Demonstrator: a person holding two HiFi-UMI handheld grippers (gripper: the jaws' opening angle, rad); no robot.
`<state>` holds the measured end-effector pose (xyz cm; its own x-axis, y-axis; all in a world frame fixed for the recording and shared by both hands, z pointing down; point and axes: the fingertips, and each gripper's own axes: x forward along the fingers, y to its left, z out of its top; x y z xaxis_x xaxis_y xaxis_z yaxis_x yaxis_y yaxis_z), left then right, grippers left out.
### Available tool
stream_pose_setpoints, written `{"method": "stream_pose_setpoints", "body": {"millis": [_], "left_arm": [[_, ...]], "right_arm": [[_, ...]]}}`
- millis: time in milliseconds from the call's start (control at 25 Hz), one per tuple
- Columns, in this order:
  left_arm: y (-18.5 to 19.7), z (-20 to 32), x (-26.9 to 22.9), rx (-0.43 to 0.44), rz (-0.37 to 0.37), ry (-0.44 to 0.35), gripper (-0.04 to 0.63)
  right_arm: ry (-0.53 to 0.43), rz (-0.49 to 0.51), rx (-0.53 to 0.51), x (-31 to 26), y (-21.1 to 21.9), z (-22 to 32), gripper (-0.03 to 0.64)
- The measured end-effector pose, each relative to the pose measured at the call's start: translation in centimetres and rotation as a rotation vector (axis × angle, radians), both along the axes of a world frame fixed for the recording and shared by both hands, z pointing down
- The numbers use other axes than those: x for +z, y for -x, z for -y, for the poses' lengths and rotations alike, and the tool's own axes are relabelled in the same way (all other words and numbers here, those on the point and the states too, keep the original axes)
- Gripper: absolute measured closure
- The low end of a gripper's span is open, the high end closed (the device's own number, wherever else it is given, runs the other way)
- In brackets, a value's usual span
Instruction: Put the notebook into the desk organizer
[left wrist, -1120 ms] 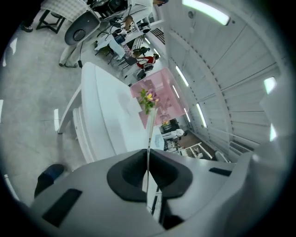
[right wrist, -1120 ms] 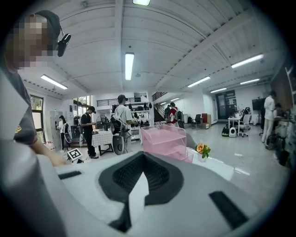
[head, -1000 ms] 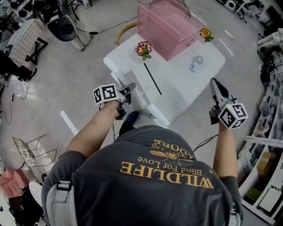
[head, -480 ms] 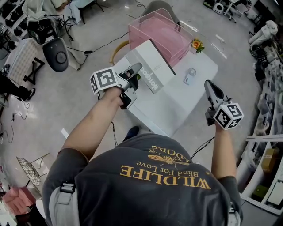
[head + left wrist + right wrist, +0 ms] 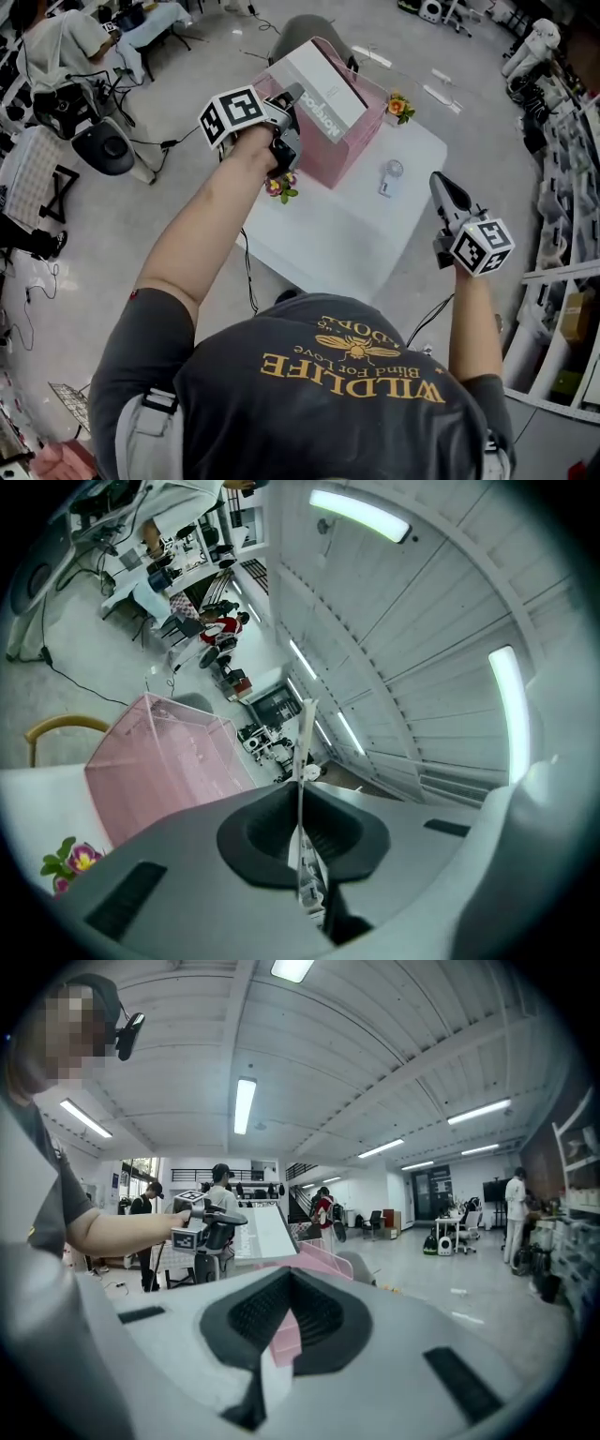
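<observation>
Grey jaws on your left gripper [image 5: 292,98] are clamped on one edge of the white notebook [image 5: 314,73], which hangs in the air, lying nearly flat over the near side of the pink desk organizer [image 5: 342,145] and not yet inside it. It looks stiff and fairly light, but a pinch at one edge gives it leverage, and the smooth cover may slip. Hold firmly near that edge and tip it upright before lowering. The organizer stands at the far side of the white table [image 5: 328,234]. Its thin translucent walls probably slide or tip if the notebook's corner catches the rim. A small flower [image 5: 279,186] sits just beside it at the table's left edge, right under your wrist. Another flower [image 5: 398,106] stands at the far corner, and a small clear object [image 5: 389,175] near the middle. Your right gripper [image 5: 441,186] is closed and empty, off the right edge.
</observation>
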<state>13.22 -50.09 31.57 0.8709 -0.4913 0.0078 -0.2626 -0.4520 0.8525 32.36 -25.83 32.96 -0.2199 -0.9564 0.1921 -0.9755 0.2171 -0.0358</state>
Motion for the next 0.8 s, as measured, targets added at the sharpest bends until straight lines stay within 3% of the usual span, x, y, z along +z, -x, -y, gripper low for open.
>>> {"method": "stream_pose_setpoints", "body": {"millis": [320, 560, 800], "left_arm": [[-4.3, 6.2, 2.9, 0.036, 0.158, 0.042, 0.586], [-5.9, 7.7, 4.4, 0.069, 0.216, 0.068, 0.586], [-6.3, 7.6, 4.9, 0.091, 0.327, 0.013, 0.584]], "right_arm": [[0.002, -0.021, 0.079, -0.7, 0.7, 1.9, 0.617], [0.004, -0.034, 0.115, -1.0, 2.0, 3.1, 0.615], [0.003, -0.037, 0.132, -1.0, 3.2, 3.5, 0.617]]}}
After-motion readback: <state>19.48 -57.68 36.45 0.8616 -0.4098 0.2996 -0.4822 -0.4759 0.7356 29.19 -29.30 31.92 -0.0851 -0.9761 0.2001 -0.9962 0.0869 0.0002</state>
